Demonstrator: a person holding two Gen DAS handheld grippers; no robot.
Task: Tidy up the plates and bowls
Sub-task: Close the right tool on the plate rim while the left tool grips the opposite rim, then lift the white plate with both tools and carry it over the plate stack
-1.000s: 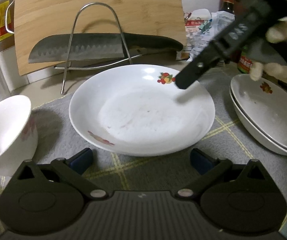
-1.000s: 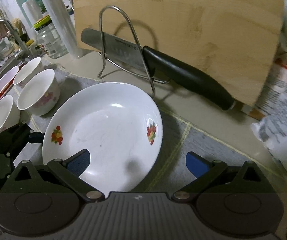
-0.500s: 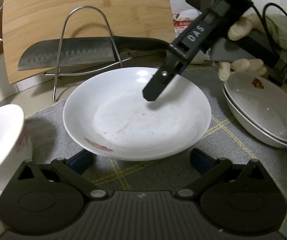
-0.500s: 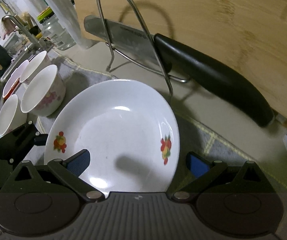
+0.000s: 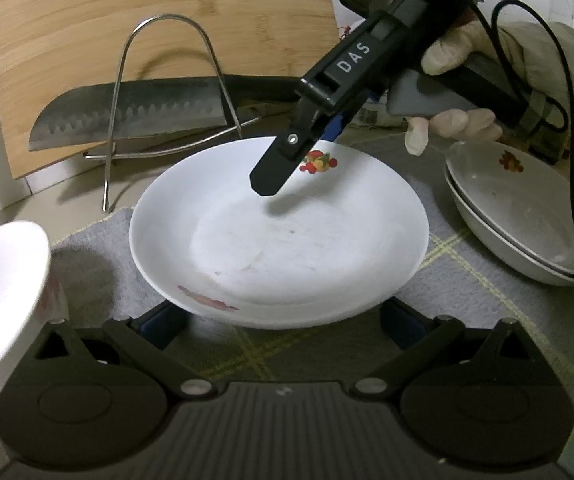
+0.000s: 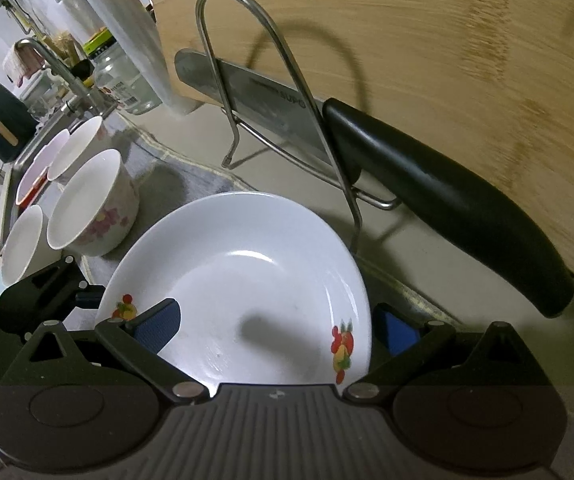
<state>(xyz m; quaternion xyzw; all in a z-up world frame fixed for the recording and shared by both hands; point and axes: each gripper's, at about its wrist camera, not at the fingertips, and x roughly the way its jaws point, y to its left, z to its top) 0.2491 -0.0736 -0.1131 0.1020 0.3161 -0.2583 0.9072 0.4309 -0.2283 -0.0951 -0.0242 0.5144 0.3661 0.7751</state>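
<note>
While your right claw (image 6: 277, 334) hangs spread wide over the deep white plate (image 5: 279, 232), one finger sits inside the bowl of the plate and the other outside its far rim beside the fruit print (image 6: 342, 350), which looks like the setup for pinching the rim between them. That plate lies flat on the grey checked cloth (image 5: 307, 344) on the worktop, just in front of the wire stand (image 5: 167, 92) that carries the kitchen knife (image 5: 127, 114) against the bamboo cutting board (image 5: 159, 40). Your left claw (image 5: 283, 318) is also spread wide and holds nothing; its blue pads (image 5: 165, 320) flank the near rim low down, probably to steady or receive the plate. Two matching plates already sit nested (image 5: 527, 216) to the right, so that stack seems the likely home for this one. A floral bowl (image 6: 91, 208) stands just left of the plate, with more bowls (image 6: 75, 148) behind it toward the sink, all apart from the plate. Mind the stand's leg close by the far rim: a careless lift could knock it and the knife.
</note>
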